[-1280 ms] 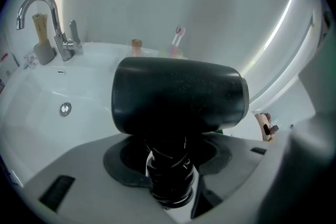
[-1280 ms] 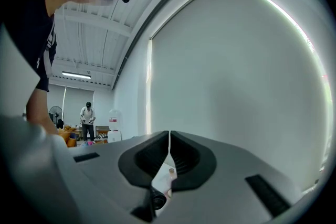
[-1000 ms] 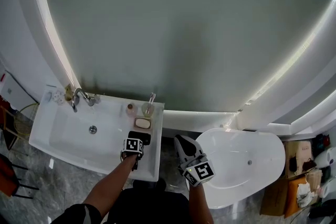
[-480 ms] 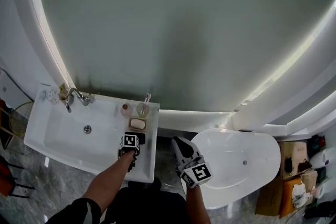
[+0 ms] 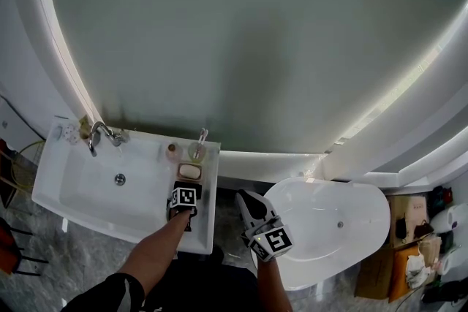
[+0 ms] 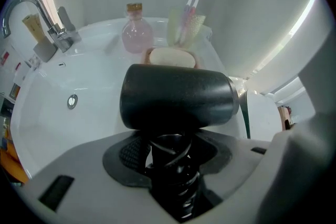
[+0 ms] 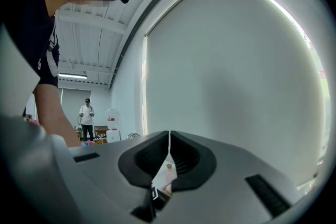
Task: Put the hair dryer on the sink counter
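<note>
Squarely between its jaws, the left gripper (image 6: 170, 161) is clenched on the handle of the black hair dryer (image 6: 176, 97), where a coiled black cord is wound. The dryer's barrel lies crosswise over the narrow white table (image 5: 208, 219) to the right of the sink basin (image 5: 88, 190). Whether it rests on the surface or hangs just above it cannot be told.

Just behind the barrel sits a pale bar of soap (image 6: 172, 57) in its dish. Behind that, against the wall, are a pink bottle (image 6: 136, 34) with a cork and a greenish cup (image 6: 186, 21) holding toothbrushes. These three fill the far end of the table, and the soap is near the dryer. A chrome faucet (image 6: 23, 8) curves over the basin at the left, with a beige tube (image 6: 34, 29) beside it and the drain (image 6: 72, 101) below.

The right gripper (image 7: 169, 157) is shut with nothing in it, its jaws meeting in a thin seam. In the head view it hangs over the grey floor between the table and a white oval tub (image 5: 329, 230). Boxes and bags (image 5: 417, 259) crowd the floor at the far right.

From the head view the dryer is mostly hidden under the left gripper's marker cube (image 5: 183, 197), with only a dark edge showing. In the left gripper view the handle's lower part is lost among the cord and the jaws. Labels at the left edge of that view are too small to read. A person (image 7: 86, 115) stands far off in the right gripper view
</note>
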`<state>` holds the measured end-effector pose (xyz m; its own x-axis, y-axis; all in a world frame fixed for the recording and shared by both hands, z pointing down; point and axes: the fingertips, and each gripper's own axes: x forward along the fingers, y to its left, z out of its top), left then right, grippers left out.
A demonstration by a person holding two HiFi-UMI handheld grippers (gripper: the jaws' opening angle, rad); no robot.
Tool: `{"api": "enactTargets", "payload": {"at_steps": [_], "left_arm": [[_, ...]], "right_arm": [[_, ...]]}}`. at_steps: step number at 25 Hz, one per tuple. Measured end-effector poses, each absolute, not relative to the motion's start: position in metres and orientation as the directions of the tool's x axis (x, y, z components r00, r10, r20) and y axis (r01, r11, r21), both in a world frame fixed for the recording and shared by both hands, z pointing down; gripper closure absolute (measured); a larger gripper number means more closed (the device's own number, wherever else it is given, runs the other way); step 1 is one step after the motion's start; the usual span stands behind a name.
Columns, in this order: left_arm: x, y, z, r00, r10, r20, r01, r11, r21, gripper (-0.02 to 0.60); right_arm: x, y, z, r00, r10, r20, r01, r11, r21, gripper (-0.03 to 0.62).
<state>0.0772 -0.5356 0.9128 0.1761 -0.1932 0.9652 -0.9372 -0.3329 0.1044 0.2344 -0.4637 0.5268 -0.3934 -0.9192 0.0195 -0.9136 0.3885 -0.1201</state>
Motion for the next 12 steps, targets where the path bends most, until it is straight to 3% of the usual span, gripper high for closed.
{"api": "enactTargets", "payload": {"at_steps": [12], "left_arm": [[0.0784, -0.5362, 0.9106, 0.206, -0.214, 0.955, -0.924, -0.363, 0.118, 0.357]], "right_arm": [[0.2343, -0.4581, 0.5352, -0.397, -0.917, 0.041, -0.912, 0.389, -0.132, 0.562]]}}
